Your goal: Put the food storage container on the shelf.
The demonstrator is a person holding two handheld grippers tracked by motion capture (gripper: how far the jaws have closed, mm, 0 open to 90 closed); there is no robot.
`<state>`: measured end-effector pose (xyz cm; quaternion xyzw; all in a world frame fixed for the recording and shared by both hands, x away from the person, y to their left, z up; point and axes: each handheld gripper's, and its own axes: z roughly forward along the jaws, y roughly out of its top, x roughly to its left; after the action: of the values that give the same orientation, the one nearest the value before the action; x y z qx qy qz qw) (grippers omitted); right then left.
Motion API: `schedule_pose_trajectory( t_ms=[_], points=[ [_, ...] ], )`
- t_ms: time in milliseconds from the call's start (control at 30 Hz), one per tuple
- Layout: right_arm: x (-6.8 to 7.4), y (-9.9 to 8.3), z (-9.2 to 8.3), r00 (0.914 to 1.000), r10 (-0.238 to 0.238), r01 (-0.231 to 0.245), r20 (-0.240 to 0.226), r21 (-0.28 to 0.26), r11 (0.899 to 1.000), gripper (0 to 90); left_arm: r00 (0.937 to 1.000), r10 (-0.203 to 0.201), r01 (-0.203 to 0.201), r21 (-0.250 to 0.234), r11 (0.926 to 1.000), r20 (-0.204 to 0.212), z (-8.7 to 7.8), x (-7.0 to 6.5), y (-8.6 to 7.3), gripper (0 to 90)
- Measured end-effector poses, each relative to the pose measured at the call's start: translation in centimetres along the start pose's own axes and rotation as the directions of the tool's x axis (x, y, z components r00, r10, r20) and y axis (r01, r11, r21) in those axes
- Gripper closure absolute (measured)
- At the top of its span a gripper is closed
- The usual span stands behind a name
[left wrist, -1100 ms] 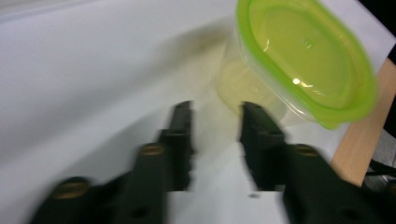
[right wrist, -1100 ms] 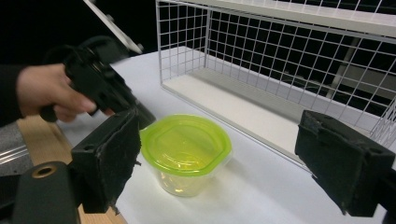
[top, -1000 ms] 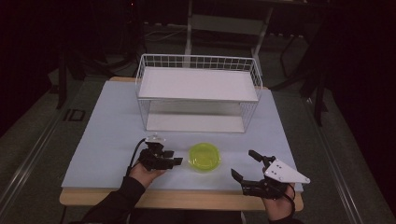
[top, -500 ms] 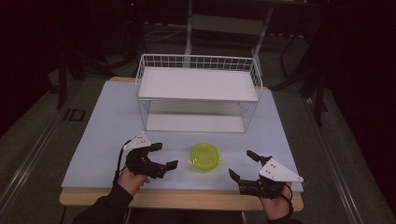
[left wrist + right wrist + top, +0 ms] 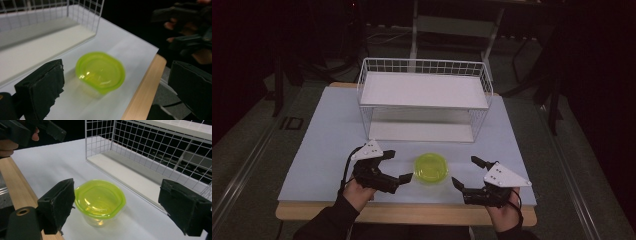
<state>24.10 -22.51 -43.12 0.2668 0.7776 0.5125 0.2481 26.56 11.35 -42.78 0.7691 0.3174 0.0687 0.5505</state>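
Pale table mat (image 5: 327, 150) in a dark room; both the left gripper (image 5: 398, 166) and right gripper (image 5: 464, 172) are spread, flanking the green lidded cup (image 5: 432, 167), seemingly untouched.

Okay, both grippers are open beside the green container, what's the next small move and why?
Probably bring the right gripper in around the green lidded container and close. Its jaws stand open, already framing the container, which sits free on the table. The left gripper is also open, holding nothing.
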Motion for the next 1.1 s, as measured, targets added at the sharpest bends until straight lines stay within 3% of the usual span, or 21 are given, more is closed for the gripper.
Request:
schedule_pose_trajectory(
  t_ms=[100,200,300,367,500,567,667,733,767,833,867,900,933,1000,1100],
  points=[
    [-0.5,0.8,0.4,1.0,-0.005,0.004,0.006,0.038,0.999,13.2,0.9996,0.024,-0.025,0.017,0.9995,0.013,0.5,-0.4,0.7,1.5],
    [-1.1,1.6,0.9,0.9996,0.02,-0.022,0.02,0.085,0.996,12.9,0.9991,0.027,-0.028,0.024,0.9993,0.033,1.3,-0.4,0.9,1.5],
    [-1.8,2.0,1.7,0.9984,0.056,-0.057,0.013,0.118,0.991,12.2,0.9983,-0.021,0.019,0.046,0.9988,0.053,2.4,0.2,0.8,1.5],
    [-2.2,2.0,2.4,0.9967,0.081,-0.082,0.012,0.146,0.986,12.2,0.9974,-0.06,0.057,0.07,0.9959,0.041,3.2,0.6,0.5,1.6],
    [-2.6,1.6,4.3,0.9907,0.136,-0.133,0.009,0.258,0.957,13.8,0.9932,-0.114,0.111,0.112,0.9875,0.023,4.7,1.2,-0.2,2.6],
    [-2.9,1.4,5.3,0.9843,0.177,-0.167,-0.004,0.299,0.939,13.8,0.9915,-0.13,0.13,0.143,0.9811,-0.013,5.4,1.4,-0.5,3.7],
    [-3.4,1.0,6.8,0.9698,0.242,-0.217,-0.032,0.337,0.916,13.8,0.9841,-0.175,0.178,0.16,0.971,-0.031,6.2,1.9,-1.1,5.8],
    [-3.7,0.7,7.4,0.961,0.276,-0.252,-0.021,0.349,0.903,13.8,0.9786,-0.202,0.206,0.169,0.9639,-0.041,6.6,2.3,-1.4,8.5],
    [-3.8,0.5,7.7,0.9554,0.295,-0.272,-0.013,0.349,0.897,13.8,0.9746,-0.219,0.224,0.168,0.96,-0.047,6.7,2.6,-1.5,8.6],
    [-4.2,0.1,8.3,0.9418,0.336,-0.306,-0.012,0.381,0.873,19.0,0.9666,-0.248,0.256,0.172,0.9514,-0.065,7.1,3.0,-1.8,16.0],
    [-4.4,-0.1,8.6,0.9358,0.353,-0.329,0.007,0.375,0.867,21.4,0.962,-0.264,0.272,0.176,0.946,-0.07,7.3,3.2,-1.9,15.9],
    [-4.7,-0.3,8.8,0.9212,0.389,-0.365,0.015,0.382,0.849,23.6,0.9587,-0.275,0.284,0.18,0.9419,-0.074,7.4,3.4,-2.1,17.0],
    [-4.9,-0.4,9.0,0.9132,0.407,-0.381,0.015,0.387,0.84,25.7,0.9533,-0.289,0.3,0.179,0.9368,-0.088,7.5,3.6,-2.2,19.2],
    [-5.1,-0.7,9.2,0.8993,0.437,-0.406,0.013,0.397,0.823,32.5,0.9406,-0.325,0.338,0.188,0.922,-0.098,7.7,3.9,-2.6,23.3],
    [-5.3,-1.2,9.6,0.8811,0.473,-0.429,0.009,0.434,0.792,41.0,0.9317,-0.344,0.361,0.2,0.9109,-0.116,8.0,4.2,-3.2,29.1]
  ],
)
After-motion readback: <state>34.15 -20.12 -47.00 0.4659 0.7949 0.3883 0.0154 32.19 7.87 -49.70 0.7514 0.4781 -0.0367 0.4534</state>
